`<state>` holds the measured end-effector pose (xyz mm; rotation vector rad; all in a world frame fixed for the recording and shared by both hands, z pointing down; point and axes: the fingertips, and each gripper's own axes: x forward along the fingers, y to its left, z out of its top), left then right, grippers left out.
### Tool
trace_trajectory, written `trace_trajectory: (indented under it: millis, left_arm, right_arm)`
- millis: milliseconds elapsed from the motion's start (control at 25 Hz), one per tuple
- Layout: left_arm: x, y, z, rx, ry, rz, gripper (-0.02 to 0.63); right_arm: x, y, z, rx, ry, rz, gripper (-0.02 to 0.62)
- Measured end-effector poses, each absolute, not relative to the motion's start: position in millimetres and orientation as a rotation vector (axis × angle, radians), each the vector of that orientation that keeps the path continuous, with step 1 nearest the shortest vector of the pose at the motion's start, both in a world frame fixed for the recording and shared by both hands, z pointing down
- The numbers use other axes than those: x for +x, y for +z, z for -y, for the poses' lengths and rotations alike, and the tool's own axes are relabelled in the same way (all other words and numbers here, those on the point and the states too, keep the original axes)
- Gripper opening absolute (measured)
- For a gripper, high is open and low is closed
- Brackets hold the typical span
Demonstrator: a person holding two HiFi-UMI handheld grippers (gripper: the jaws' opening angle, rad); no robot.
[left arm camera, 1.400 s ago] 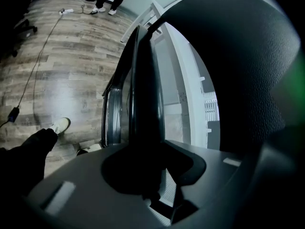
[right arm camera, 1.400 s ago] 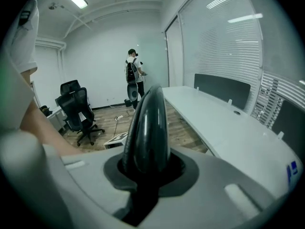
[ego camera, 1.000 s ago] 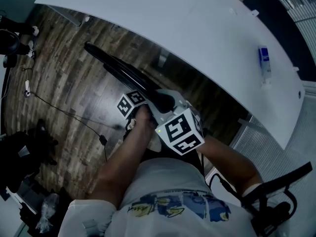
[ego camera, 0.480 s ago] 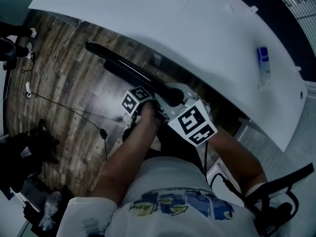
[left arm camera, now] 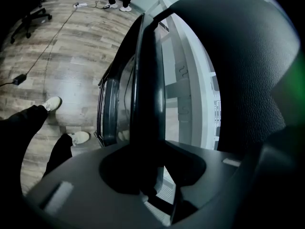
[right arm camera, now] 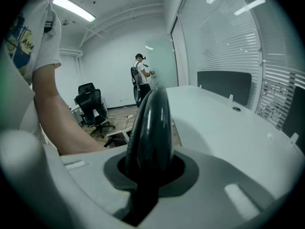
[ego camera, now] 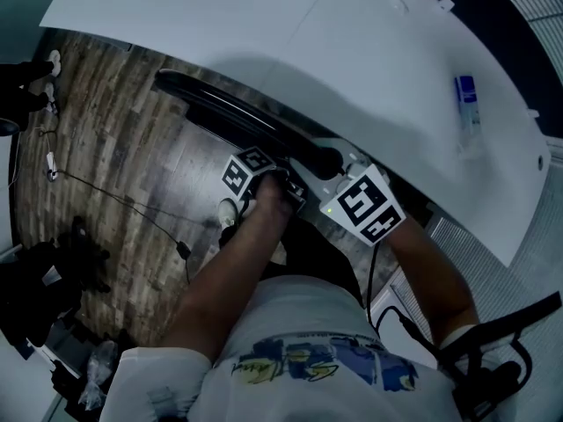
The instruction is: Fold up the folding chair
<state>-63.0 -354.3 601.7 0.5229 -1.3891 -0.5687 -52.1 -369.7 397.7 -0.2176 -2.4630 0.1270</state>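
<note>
The black folding chair (ego camera: 224, 111) is flat and slim, held slanted above the wood floor with its upper edge near the white table. My left gripper (ego camera: 280, 174) is shut on a thin black frame edge of the chair (left arm camera: 143, 80), which runs straight up from between the jaws of the left gripper (left arm camera: 145, 173). My right gripper (ego camera: 332, 165) is shut on the chair's rounded glossy edge (right arm camera: 150, 123), which fills the gap in the right gripper (right arm camera: 147, 171). Both marker cubes sit close together just in front of the person's body.
A large white table (ego camera: 352, 51) curves across the top, with a small blue item (ego camera: 466, 104) on it. A cable (ego camera: 114, 200) trails over the floor. Dark office chairs (right arm camera: 93, 104) and a standing person (right arm camera: 140, 75) are far off. White shoes (left arm camera: 52, 103) are below.
Both grippers and the chair have shifted up and to the right in the head view, closer to the white table. The grips on the chair look the same.
</note>
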Motion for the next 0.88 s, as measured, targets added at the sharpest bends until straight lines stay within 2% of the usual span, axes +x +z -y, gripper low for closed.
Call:
trace_trajectory:
  millis: [880]
  left_arm:
    - [-63.9, 604.7, 403.4, 0.633, -0.551, 1.277, 0.138]
  right_arm:
    - [-49.8, 410.3, 442.2, -0.218, 0.200, 2.486, 0.057]
